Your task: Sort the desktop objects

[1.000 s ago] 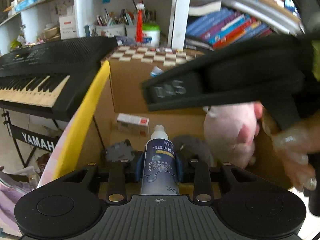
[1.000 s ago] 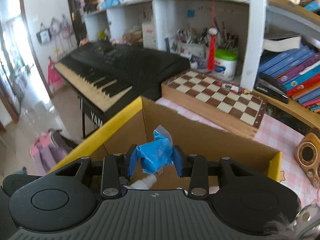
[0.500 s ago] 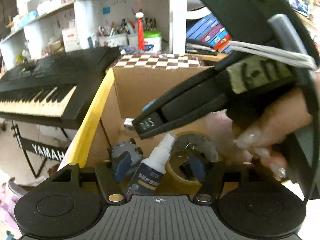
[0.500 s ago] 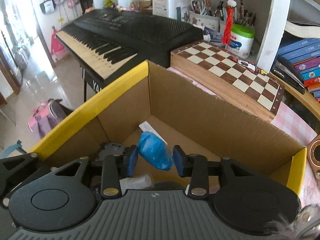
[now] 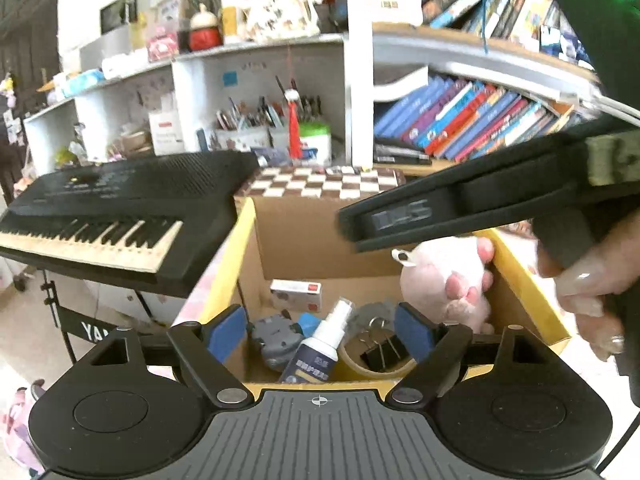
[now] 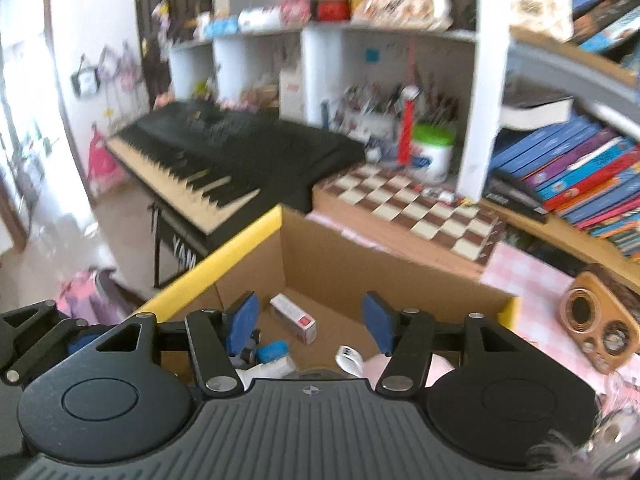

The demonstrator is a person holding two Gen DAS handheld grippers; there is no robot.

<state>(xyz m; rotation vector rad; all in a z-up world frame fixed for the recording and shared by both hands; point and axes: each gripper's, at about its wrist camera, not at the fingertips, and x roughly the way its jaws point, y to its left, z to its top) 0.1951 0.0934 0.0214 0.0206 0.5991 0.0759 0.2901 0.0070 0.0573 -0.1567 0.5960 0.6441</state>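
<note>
Over the cardboard box [image 5: 312, 236], left wrist view: left tongs [image 5: 320, 330] spread wide, holding nothing. Inside the box lie the spray bottle [image 5: 320, 350], tilted, a grey gadget [image 5: 276, 334] beside it, a tape roll [image 5: 376, 360] with a black binder clip [image 5: 380, 354] in it, a small white-red carton [image 5: 296, 295] and a pink plush toy [image 5: 448, 280].

Right wrist view: right tongs [image 6: 310, 320] also apart, empty, above the same box [image 6: 360, 276]; carton [image 6: 294, 318] lies on the box floor between the pads. Chessboard [image 6: 416, 208] and keyboard [image 6: 224, 152] sit behind.

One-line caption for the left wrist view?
Open left gripper above cardboard box holding spray bottle, binder clip, plush toy.
</note>
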